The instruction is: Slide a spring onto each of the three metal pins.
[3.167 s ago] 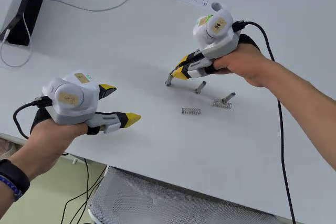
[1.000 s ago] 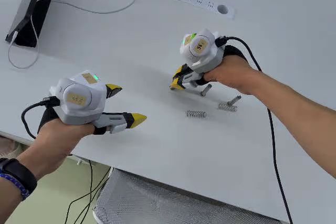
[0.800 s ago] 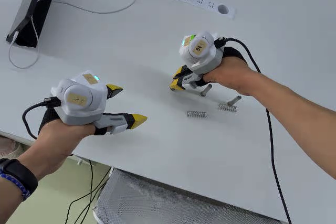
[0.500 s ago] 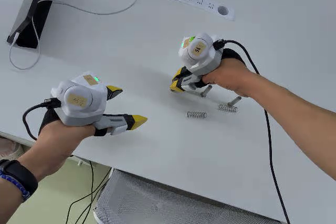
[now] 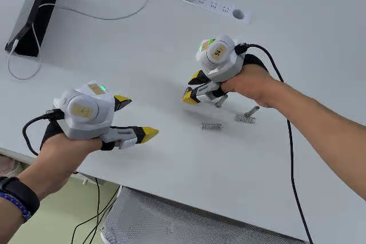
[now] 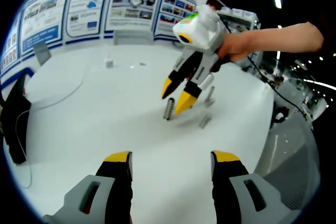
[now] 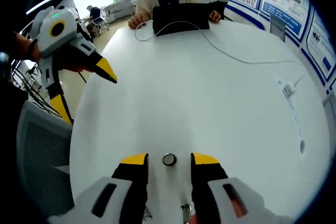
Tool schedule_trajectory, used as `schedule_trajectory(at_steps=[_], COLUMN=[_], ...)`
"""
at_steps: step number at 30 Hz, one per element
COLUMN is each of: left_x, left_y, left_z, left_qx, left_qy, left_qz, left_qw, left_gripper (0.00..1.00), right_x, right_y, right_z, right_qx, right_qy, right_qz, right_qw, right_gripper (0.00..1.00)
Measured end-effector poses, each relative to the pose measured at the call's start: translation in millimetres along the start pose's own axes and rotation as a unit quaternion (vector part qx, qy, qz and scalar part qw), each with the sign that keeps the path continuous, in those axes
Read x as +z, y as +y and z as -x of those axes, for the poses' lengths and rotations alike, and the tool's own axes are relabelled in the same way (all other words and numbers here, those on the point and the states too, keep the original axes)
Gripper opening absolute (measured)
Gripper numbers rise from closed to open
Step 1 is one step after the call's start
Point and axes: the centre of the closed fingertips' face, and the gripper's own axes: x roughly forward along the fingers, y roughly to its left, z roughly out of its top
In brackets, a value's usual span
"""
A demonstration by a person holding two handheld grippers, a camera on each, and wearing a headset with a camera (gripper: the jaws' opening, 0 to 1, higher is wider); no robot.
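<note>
Three metal pins stand on the white table (image 5: pixel 114 50). The left pin (image 6: pixel 168 109) carries a coiled spring; from above its top (image 7: pixel 168 159) sits between the tips of my right gripper (image 7: pixel 169 162), which is open just above it (image 5: pixel 191 88). The middle pin (image 5: pixel 220 101) and the right pin (image 5: pixel 250 110) are bare. One loose spring (image 5: pixel 211 126) lies in front of them, and another spring (image 5: pixel 243 118) lies at the right pin's foot. My left gripper (image 5: pixel 137 117) hovers open and holding nothing near the front edge, pointing at the pins (image 6: pixel 170 157).
A power strip (image 5: pixel 206 3) lies at the back of the table, and a black device (image 5: pixel 31 12) with a cable sits at the back left. A mesh chair (image 5: pixel 171 221) stands below the table's front edge. A person (image 7: pixel 173 3) sits at the far end.
My right gripper's jaws, shut together at the left pin earlier, have now parted around it. The left gripper has stayed where it was, and the head camera has shifted slightly.
</note>
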Motion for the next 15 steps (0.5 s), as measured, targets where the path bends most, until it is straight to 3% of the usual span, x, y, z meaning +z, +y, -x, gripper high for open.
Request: schedule_trajectory(at_steps=[6, 15], left_x=[-2.3, -0.5], left_y=[-3.2, -8.6], left_z=[0.2, -1.1], left_qx=[-0.003, -0.007], left_qy=[0.001, 0.001], left_qz=[0.001, 0.0], left_qw=[1.0, 1.0], left_gripper=[0.62, 0.62], right_x=[-3.0, -3.4], right_y=[-2.5, -4.1], right_z=[9.3, 22.4], right_qx=[-0.011, -0.029], right_qy=[-0.01, -0.048], right_qz=[-0.014, -0.052], right_qw=[0.9998, 0.9971], right_gripper=[0.39, 0.46])
